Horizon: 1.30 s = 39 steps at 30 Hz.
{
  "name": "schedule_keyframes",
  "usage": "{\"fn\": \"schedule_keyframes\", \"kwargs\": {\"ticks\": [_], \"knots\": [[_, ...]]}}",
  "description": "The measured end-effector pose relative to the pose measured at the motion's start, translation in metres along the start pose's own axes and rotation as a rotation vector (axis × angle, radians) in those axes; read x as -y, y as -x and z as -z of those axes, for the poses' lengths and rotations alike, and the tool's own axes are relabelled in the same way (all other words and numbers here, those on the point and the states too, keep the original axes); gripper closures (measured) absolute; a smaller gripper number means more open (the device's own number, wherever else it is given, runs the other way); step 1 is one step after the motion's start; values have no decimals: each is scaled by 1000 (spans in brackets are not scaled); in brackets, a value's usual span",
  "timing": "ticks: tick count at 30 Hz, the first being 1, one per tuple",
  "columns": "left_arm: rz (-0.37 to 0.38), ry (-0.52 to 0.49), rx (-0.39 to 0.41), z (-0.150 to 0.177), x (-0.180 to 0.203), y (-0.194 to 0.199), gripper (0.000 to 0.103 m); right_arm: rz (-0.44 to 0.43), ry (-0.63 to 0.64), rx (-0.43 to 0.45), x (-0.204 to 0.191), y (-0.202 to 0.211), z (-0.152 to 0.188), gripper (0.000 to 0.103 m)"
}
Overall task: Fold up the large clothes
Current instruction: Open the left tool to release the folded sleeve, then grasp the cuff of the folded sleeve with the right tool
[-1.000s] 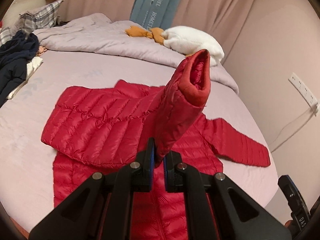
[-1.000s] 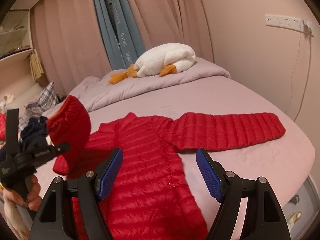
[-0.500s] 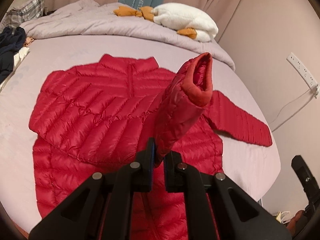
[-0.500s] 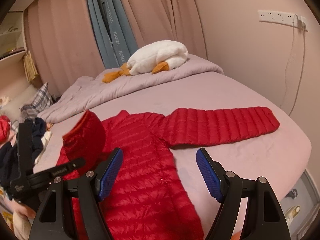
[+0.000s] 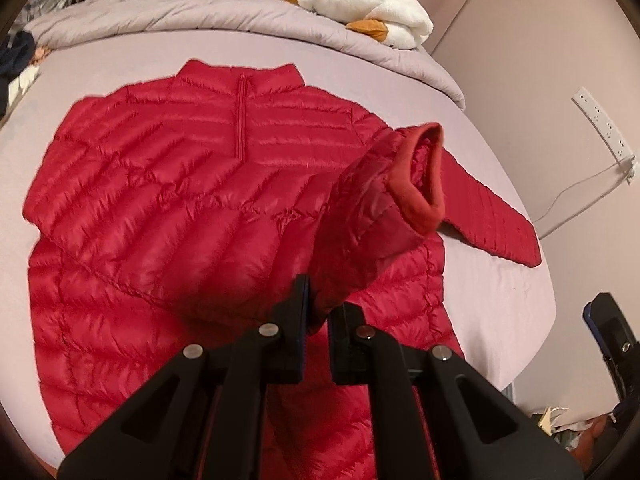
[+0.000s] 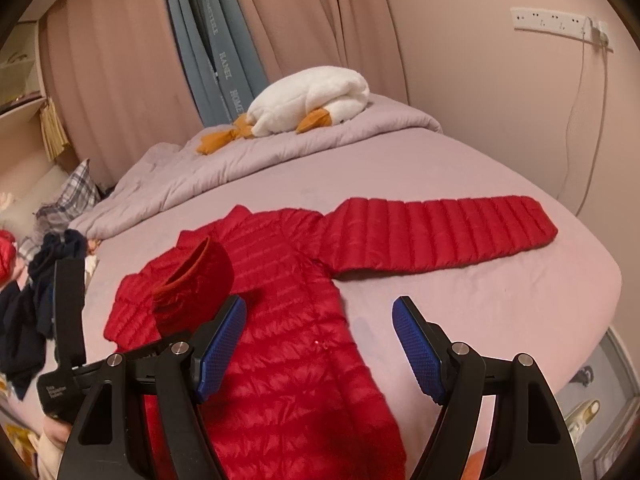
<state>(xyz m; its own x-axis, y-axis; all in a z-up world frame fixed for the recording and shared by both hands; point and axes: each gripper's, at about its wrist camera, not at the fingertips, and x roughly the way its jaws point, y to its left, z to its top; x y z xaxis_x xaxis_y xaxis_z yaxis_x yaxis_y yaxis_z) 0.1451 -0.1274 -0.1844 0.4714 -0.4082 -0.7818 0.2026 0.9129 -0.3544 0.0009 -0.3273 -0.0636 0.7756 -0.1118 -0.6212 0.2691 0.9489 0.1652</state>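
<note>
**Left sleeve pinched and raised, right sleeve flat on the bed**

My left gripper (image 5: 318, 316) is clenched on the red jacket's left sleeve (image 5: 372, 208), its black jaws pressed together on the quilted fabric a little way back from the cuff. From the pinch the sleeve rises off the jacket and leans toward my right, its long axis slanting up and away from me, with the open cuff (image 5: 424, 176) facing outward so I can see into its red lining. My right gripper (image 6: 320, 344) holds nothing: its blue pads (image 6: 416, 348) stand wide apart above the lower half of the jacket and the bed's edge.

The red down jacket (image 5: 160, 184) lies flat on the lilac bed (image 5: 120, 60), front up, zip and collar (image 5: 240, 76) pointing toward the far end, hem toward me. Its body runs lengthwise away from me. The other sleeve (image 6: 440, 232) lies straight out to my right, flat on the sheet, at right angles to the body, its end close to the bed's side edge.

Beyond the collar a bunched lilac duvet (image 6: 280, 152) crosses the bed, with a white plush goose (image 6: 312, 96) lying on it. Dark clothes (image 6: 36, 300) are piled at the left. Pink curtains (image 6: 120, 60) hang behind, and a white power strip (image 6: 556, 22) sits on the right wall.
</note>
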Motion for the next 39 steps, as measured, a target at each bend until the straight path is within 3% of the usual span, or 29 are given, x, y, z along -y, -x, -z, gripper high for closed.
{"fn": "schedule_keyframes", "kwargs": {"ticks": [1,6,14,21,29,34,39], "knots": [[4,5,-7,1,-1,-1,92,-1,1,-4,0,-1,1,26],[24,34,-39,3,-3,-1,55,-2,-4,-38,0,-7,6,25],[23,34,18,0,-6,23,38,-3,3,-45,-1,-7,7,25],[-22,70,121,-7,-36,70,13,-17,22,-58,-11,-16,5,25],[-189,215,247,-1,-116,124,7,-83,45,-141,-28,-58,-2,25],[-214,331,252,14,-157,139,7,-77,64,-205,-41,-98,-1,25],[-271,382,257,31,-182,147,7,-42,100,-271,-49,-131,1,25]]}}
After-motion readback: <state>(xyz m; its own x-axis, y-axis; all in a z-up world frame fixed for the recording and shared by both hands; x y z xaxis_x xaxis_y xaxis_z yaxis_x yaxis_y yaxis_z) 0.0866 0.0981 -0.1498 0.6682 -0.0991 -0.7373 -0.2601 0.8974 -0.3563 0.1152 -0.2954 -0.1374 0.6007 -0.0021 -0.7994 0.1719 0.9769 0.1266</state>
